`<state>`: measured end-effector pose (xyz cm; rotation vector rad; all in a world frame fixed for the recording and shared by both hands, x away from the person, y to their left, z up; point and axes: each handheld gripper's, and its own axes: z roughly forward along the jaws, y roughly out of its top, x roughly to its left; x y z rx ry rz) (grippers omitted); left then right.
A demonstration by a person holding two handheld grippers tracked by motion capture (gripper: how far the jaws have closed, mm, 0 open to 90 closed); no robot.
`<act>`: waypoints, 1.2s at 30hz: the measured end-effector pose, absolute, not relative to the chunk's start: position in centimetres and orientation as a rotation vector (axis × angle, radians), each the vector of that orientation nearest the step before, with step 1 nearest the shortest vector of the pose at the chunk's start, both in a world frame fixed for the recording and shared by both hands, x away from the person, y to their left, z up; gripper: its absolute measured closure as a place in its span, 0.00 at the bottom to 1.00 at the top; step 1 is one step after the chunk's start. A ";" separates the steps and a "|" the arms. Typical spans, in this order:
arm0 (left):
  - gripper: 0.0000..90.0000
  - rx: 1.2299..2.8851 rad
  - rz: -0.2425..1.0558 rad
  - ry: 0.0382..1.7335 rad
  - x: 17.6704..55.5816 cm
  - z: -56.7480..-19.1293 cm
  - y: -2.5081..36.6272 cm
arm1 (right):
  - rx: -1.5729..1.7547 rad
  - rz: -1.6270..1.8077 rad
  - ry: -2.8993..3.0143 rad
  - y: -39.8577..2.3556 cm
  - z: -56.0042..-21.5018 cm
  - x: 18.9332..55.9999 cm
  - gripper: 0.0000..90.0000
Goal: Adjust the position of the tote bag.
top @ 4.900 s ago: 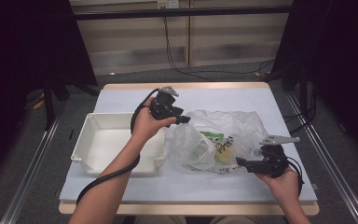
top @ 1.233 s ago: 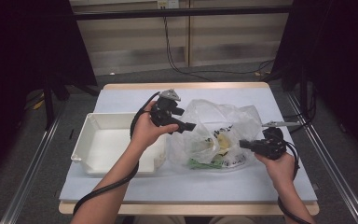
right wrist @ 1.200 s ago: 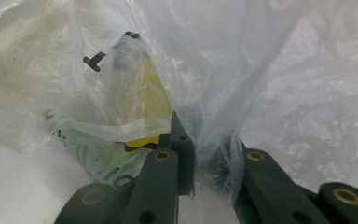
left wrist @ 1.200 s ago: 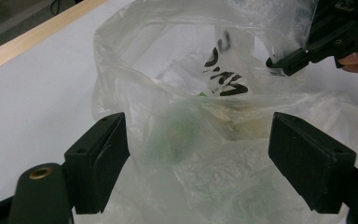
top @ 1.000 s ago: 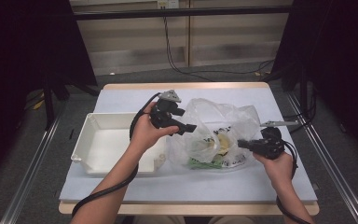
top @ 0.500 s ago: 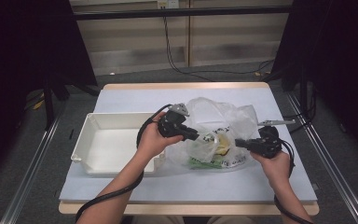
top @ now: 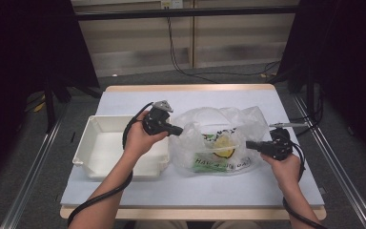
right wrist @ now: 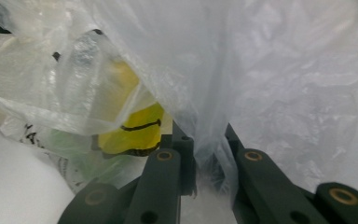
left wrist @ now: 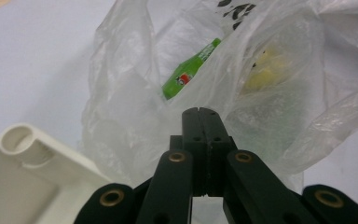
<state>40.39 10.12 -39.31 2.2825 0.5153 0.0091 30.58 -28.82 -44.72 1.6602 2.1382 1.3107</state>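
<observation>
Two grippers work one clear plastic bag (top: 217,143) at mid-table, where it lies on the pale blue cover just right of the white plastic tray (top: 100,148). We hold the left gripper (top: 177,129) at the bag's left edge; its jaws have just been closing and now stand fully together, tips pressed against the film. From the left gripper view (left wrist: 200,122) we cannot tell whether any plastic is actually pinched in the seam. The right gripper (top: 250,145) comes in low from the bag's right side, and its jaws, closed to a narrow gap, grip a gathered fold of film, as the right gripper view (right wrist: 204,140) makes plain.

We judge the two-sided hold is meant to steady the limp bag and spread its mouth, so the contents can be reached or tipped toward the tray (which waits empty beside it).

Overhead, we get the layout: tray left, bag centre, a hand at each flank. Close up, the left gripper view picks out a green packet (left wrist: 191,70) with a red mark inside the bag, while the right gripper view shows a yellow item (right wrist: 130,128) with a black curved line, both mere smudges of colour from above.
</observation>
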 end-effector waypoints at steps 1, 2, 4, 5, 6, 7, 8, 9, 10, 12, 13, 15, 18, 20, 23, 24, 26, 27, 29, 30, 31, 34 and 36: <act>1.00 2.289 0.007 0.512 40.5 -39.4 10.3 | 1.667 1.306 2.137 -29.0 -44.8 30.7 0.93; 1.00 2.291 0.009 0.511 40.5 -39.6 10.3 | 1.681 1.305 2.129 -29.1 -45.0 30.7 0.93; 1.00 2.302 0.012 0.515 40.7 -39.9 10.5 | 1.699 1.300 2.121 -29.5 -45.2 30.8 0.93; 1.00 2.295 0.015 0.528 40.7 -40.1 10.5 | 1.707 1.298 2.119 -29.7 -45.3 30.8 0.93; 1.00 2.285 0.001 0.541 40.8 -40.2 10.6 | 1.713 1.297 2.114 -29.8 -45.5 30.8 0.93; 1.00 2.295 0.005 0.538 40.8 -40.3 10.7 | 1.718 1.295 2.112 -30.0 -45.6 30.8 0.93; 1.00 2.292 0.001 0.539 40.9 -40.3 10.8 | 1.726 1.293 2.109 -30.2 -45.6 30.8 0.93; 1.00 2.283 -0.001 0.538 41.0 -40.3 10.9 | 1.730 1.288 2.109 -30.3 -45.7 30.8 0.93; 1.00 2.279 0.007 0.543 40.9 -40.3 11.0 | 1.733 1.279 2.106 -30.5 -45.8 30.8 0.93; 1.00 2.282 0.020 0.546 41.0 -40.1 11.2 | 1.752 1.288 2.094 -30.9 -46.0 30.7 0.93; 1.00 2.266 0.012 0.554 41.0 -40.2 11.3 | 1.756 1.284 2.088 -31.0 -46.0 30.7 0.94; 1.00 2.285 0.015 0.551 41.1 -40.0 11.5 | 1.758 1.284 2.084 -31.2 -46.0 30.7 0.94; 1.00 2.267 0.013 0.563 41.1 -40.1 11.8 | 1.774 1.277 2.084 -31.3 -46.3 30.8 0.94; 1.00 2.256 0.007 0.572 41.0 -40.2 11.9 | 1.785 1.280 2.079 -31.5 -46.4 30.8 0.94; 1.00 2.261 0.027 0.587 41.1 -40.3 12.3 | 1.786 1.278 2.073 -31.6 -46.5 30.8 0.94; 1.00 2.254 0.030 0.595 41.2 -40.4 12.5 | 1.791 1.277 2.074 -31.7 -46.6 30.8 0.94; 1.00 2.227 0.017 0.607 41.2 -40.5 12.8 | 1.795 1.279 2.072 -31.7 -46.7 30.8 0.94; 1.00 2.231 0.023 0.604 41.2 -40.5 12.9 | 1.796 1.282 2.072 -31.8 -46.7 30.8 0.94; 1.00 2.224 0.026 0.605 41.1 -40.5 13.1 | 1.802 1.286 2.070 -31.9 -46.7 30.8 0.94; 1.00 2.230 0.025 0.608 41.1 -40.4 13.2 | 1.805 1.286 2.065 -31.9 -46.6 30.8 0.94; 1.00 2.224 0.030 0.615 41.1 -40.4 13.3 | 1.800 1.285 2.062 -32.0 -46.6 30.8 0.94; 1.00 2.217 0.022 0.609 41.0 -40.4 13.3 | 1.806 1.307 2.063 -32.0 -46.6 30.7 0.94; 1.00 2.219 0.016 0.603 41.0 -40.3 13.3 | 1.787 1.312 2.071 -31.8 -46.4 30.7 0.94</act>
